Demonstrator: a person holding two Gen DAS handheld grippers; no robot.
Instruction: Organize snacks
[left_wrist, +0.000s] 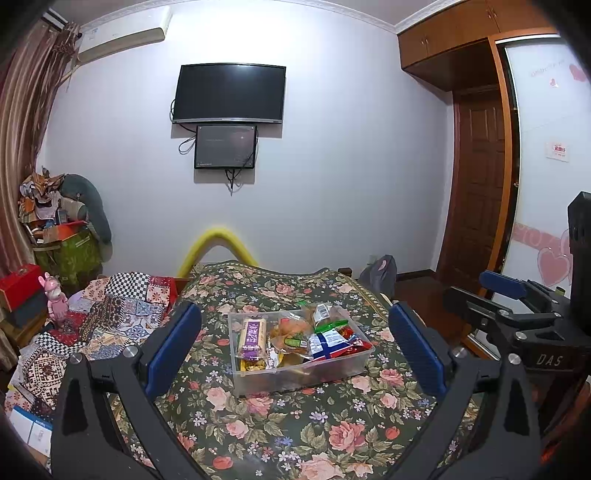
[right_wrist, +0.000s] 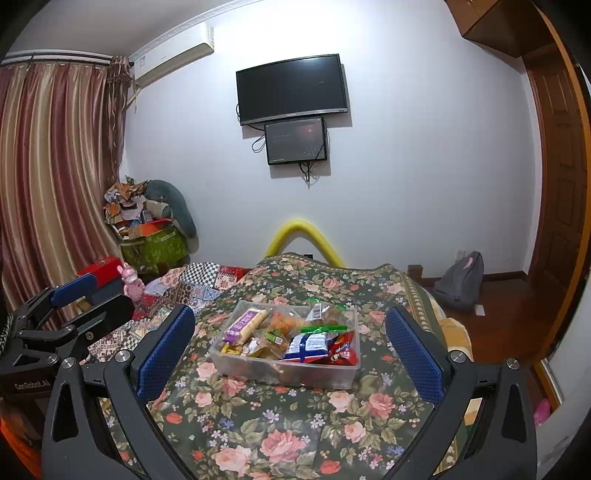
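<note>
A clear plastic bin (left_wrist: 332, 373) (right_wrist: 328, 374) sits on the floral cloth and holds several snack packs. A purple and cream pack (left_wrist: 253, 338) (right_wrist: 243, 321) lies at its left. A blue and white pack (left_wrist: 328, 341) (right_wrist: 308, 343) and a red pack (right_wrist: 343, 352) lie at its right. My left gripper (left_wrist: 295, 349) is open and empty, short of the bin. My right gripper (right_wrist: 290, 343) is open and empty, also short of the bin. The right gripper shows at the right edge of the left wrist view (left_wrist: 517, 295); the left gripper shows at the left of the right wrist view (right_wrist: 74, 299).
The floral cloth (left_wrist: 280, 424) covers a raised surface. A patchwork quilt (left_wrist: 110, 317) lies to the left with a pink toy figure (left_wrist: 55, 295). A yellow foam tube (left_wrist: 221, 243) arches behind. A grey backpack (right_wrist: 461, 280) rests on the floor by the wooden door (left_wrist: 476, 177).
</note>
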